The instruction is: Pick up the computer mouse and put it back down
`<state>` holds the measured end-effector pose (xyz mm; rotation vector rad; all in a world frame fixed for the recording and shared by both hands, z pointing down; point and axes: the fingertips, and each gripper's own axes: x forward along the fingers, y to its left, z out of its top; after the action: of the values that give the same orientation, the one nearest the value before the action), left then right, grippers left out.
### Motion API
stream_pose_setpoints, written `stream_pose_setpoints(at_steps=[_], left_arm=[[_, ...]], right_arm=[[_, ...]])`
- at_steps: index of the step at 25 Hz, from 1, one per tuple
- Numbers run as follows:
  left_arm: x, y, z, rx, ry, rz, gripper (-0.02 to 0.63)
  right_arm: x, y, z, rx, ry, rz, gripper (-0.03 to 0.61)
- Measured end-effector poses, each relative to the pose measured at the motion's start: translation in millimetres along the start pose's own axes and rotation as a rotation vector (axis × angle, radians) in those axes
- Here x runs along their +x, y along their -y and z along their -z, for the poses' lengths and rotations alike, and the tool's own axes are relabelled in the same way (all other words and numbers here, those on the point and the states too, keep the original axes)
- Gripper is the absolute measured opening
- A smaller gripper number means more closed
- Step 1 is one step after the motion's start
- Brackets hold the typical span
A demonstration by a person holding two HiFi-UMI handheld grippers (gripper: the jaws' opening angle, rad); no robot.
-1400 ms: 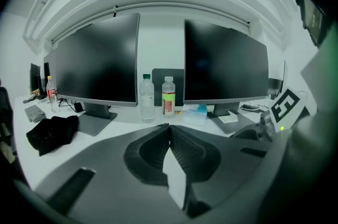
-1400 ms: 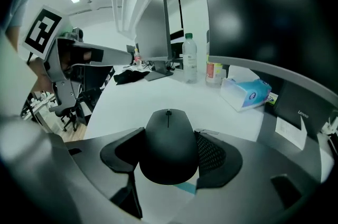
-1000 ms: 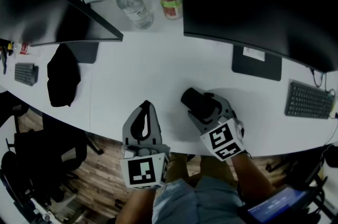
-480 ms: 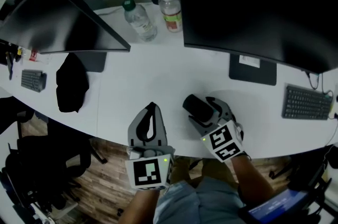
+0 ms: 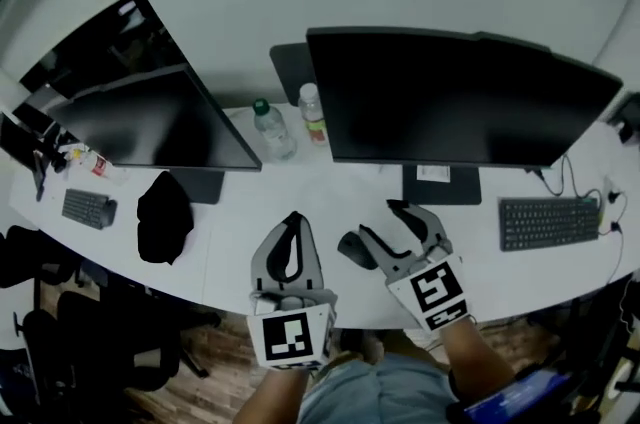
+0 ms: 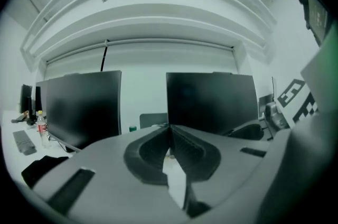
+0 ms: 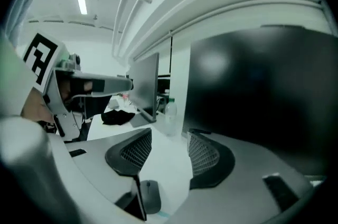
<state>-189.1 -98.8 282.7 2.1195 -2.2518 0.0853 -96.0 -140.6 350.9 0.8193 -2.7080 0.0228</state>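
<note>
The dark computer mouse (image 5: 352,249) lies flat on the white desk (image 5: 240,242), just left of my right gripper (image 5: 382,220). In the right gripper view the mouse (image 7: 149,196) sits low on the desk under the jaws, apart from both mesh pads (image 7: 207,157). My right gripper (image 7: 169,136) hangs above it, its jaws closing with nothing between them. My left gripper (image 5: 293,217) hovers over the desk's front edge, left of the mouse. In its own view the left gripper (image 6: 169,127) is shut and empty, its tips meeting.
Two big black monitors (image 5: 450,102) (image 5: 150,127) stand at the back with two water bottles (image 5: 272,129) (image 5: 313,113) between them. A keyboard (image 5: 545,222) lies at the right, a black cloth (image 5: 165,217) and a small keyboard (image 5: 85,207) at the left. A monitor foot (image 5: 440,184) lies just behind my right gripper.
The mouse was between my right gripper's jaws; it now lies free on the desk. Both grippers have risen, and the head view takes in much more of the desk.
</note>
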Motion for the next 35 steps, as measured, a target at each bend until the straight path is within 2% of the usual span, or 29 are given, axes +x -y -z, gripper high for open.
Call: stream_pose_setpoints(at_steps=[6,10,20,35], left_arm=[[-7,22,-62,0.038,0.125,0.032,0.008],[-5,31,-87,0.068,0.169,0.049,0.008],[-6,54,-93,0.082,0.181,0.104,0.008],[-8,57,-88,0.092,0.171,0.105,0.008]], right_arm=[[-51,27,-72,-0.045,0.198,0.138,0.05],[-74,40,-87,-0.051,0.247,0.214,0.019],[-97,51,-91,-0.062,0.27,0.275,0.014],[-94,49,-95,-0.043,0.294,0.244,0.014]])
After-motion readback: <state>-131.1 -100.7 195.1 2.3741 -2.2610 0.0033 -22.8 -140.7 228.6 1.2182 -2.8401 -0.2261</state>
